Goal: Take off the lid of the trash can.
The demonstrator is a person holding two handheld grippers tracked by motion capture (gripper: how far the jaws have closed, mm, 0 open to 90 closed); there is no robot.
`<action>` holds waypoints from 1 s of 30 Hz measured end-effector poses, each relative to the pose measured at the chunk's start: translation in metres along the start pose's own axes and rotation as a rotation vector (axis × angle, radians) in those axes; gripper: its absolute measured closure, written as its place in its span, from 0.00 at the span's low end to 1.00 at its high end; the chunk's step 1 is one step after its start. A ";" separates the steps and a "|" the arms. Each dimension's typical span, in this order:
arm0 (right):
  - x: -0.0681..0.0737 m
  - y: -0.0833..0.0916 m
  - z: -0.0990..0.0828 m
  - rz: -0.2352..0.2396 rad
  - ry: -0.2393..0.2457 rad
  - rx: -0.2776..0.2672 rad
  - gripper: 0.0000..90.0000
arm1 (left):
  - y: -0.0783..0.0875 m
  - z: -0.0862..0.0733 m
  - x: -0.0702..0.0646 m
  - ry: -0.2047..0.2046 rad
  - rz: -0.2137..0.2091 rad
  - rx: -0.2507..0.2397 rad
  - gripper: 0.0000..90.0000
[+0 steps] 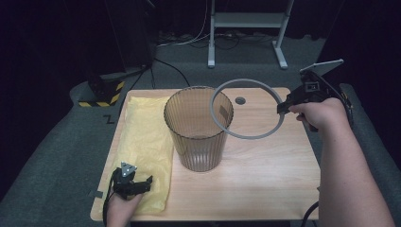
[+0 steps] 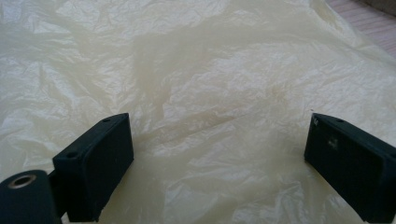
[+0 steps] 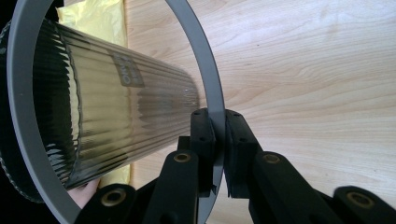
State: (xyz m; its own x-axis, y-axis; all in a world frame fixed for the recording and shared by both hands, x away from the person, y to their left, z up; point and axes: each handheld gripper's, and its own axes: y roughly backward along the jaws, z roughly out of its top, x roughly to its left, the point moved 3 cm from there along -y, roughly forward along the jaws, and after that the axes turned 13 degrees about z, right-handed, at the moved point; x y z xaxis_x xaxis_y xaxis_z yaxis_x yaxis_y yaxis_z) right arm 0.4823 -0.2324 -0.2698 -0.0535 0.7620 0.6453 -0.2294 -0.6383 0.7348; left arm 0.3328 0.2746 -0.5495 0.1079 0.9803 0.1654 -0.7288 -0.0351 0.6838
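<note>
- Left claw [image 1: 142,184] rests on the yellow plastic bag [image 1: 144,142] at the counter's near left corner, jaws spread wide, nothing between them.
- Ribbed bin [image 1: 196,135] stands mid-counter, just beside the bag.
- Right claw [image 1: 282,108] is clamped on the grey ring [image 1: 246,136], held tilted by the bin's rim; I'd guess the bag must go in before the ring seats.
- Wooden counter [image 1: 265,175], grey carpet, dark room.

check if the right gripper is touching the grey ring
Touching. The right gripper view shows the right gripper with both jaws shut on the grey ring's band, pads pressed against either side of it.
</note>
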 end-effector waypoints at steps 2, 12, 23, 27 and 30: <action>-0.005 0.005 -0.001 -0.004 -0.006 -0.007 0.93 | 0.000 0.000 0.000 0.000 0.000 0.000 0.09; -0.028 0.028 -0.006 -0.016 -0.041 -0.040 0.93 | 0.000 0.000 0.000 0.002 -0.001 0.001 0.09; -0.052 0.043 -0.009 -0.025 -0.075 -0.070 0.93 | 0.000 0.000 0.000 0.002 -0.001 0.001 0.09; -0.057 0.043 -0.010 -0.038 -0.075 -0.066 0.93 | 0.000 0.000 0.000 0.002 0.000 0.001 0.09; -0.061 0.036 -0.010 -0.046 -0.080 -0.069 0.93 | 0.000 0.000 0.000 0.002 0.000 0.001 0.09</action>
State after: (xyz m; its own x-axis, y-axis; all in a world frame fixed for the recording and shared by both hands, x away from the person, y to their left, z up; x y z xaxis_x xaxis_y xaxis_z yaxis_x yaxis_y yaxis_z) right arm 0.4674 -0.3007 -0.2849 0.0356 0.7778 0.6275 -0.2965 -0.5914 0.7499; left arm 0.3330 0.2743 -0.5495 0.1066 0.9808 0.1634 -0.7283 -0.0348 0.6844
